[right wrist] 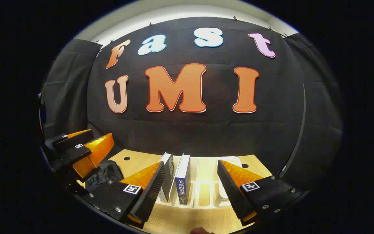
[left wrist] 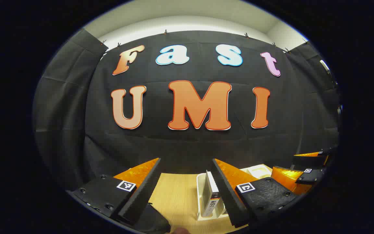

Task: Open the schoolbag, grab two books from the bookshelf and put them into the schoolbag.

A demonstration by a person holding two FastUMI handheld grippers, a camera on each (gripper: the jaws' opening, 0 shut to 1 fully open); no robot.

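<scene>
Schoolbag fabric, dark and crumpled point(right wrist: 104, 174), sits at about eight o'clock in the right gripper view, on the wooden table point(right wrist: 135, 159) below the left gripper point(right wrist: 86, 148), which hangs over it tilted slightly upward; from that angle I cannot tell how its jaws stand. In the left gripper view the same left gripper point(left wrist: 187, 191) shows its fingers well apart and empty, level and pointing at the booth wall, with a dark edge of the bag point(left wrist: 154, 224) at six o'clock just under its left finger. Moving rightward, the white bookshelf rack point(right wrist: 203, 191) stands at six o'clock in the right gripper view, holding two upright books: a pale-covered one point(right wrist: 167, 178) leaning a little left and a blue-spined one point(right wrist: 183, 178) just beside it. The right gripper point(right wrist: 190, 191) is held level, jaws wide apart and empty, framing both books. Judging by this, the bag-opening step is at hand or not yet finished, since no open mouth is visible. Next calls for the left gripper to dip toward the zipper, which I cannot make out.
</scene>
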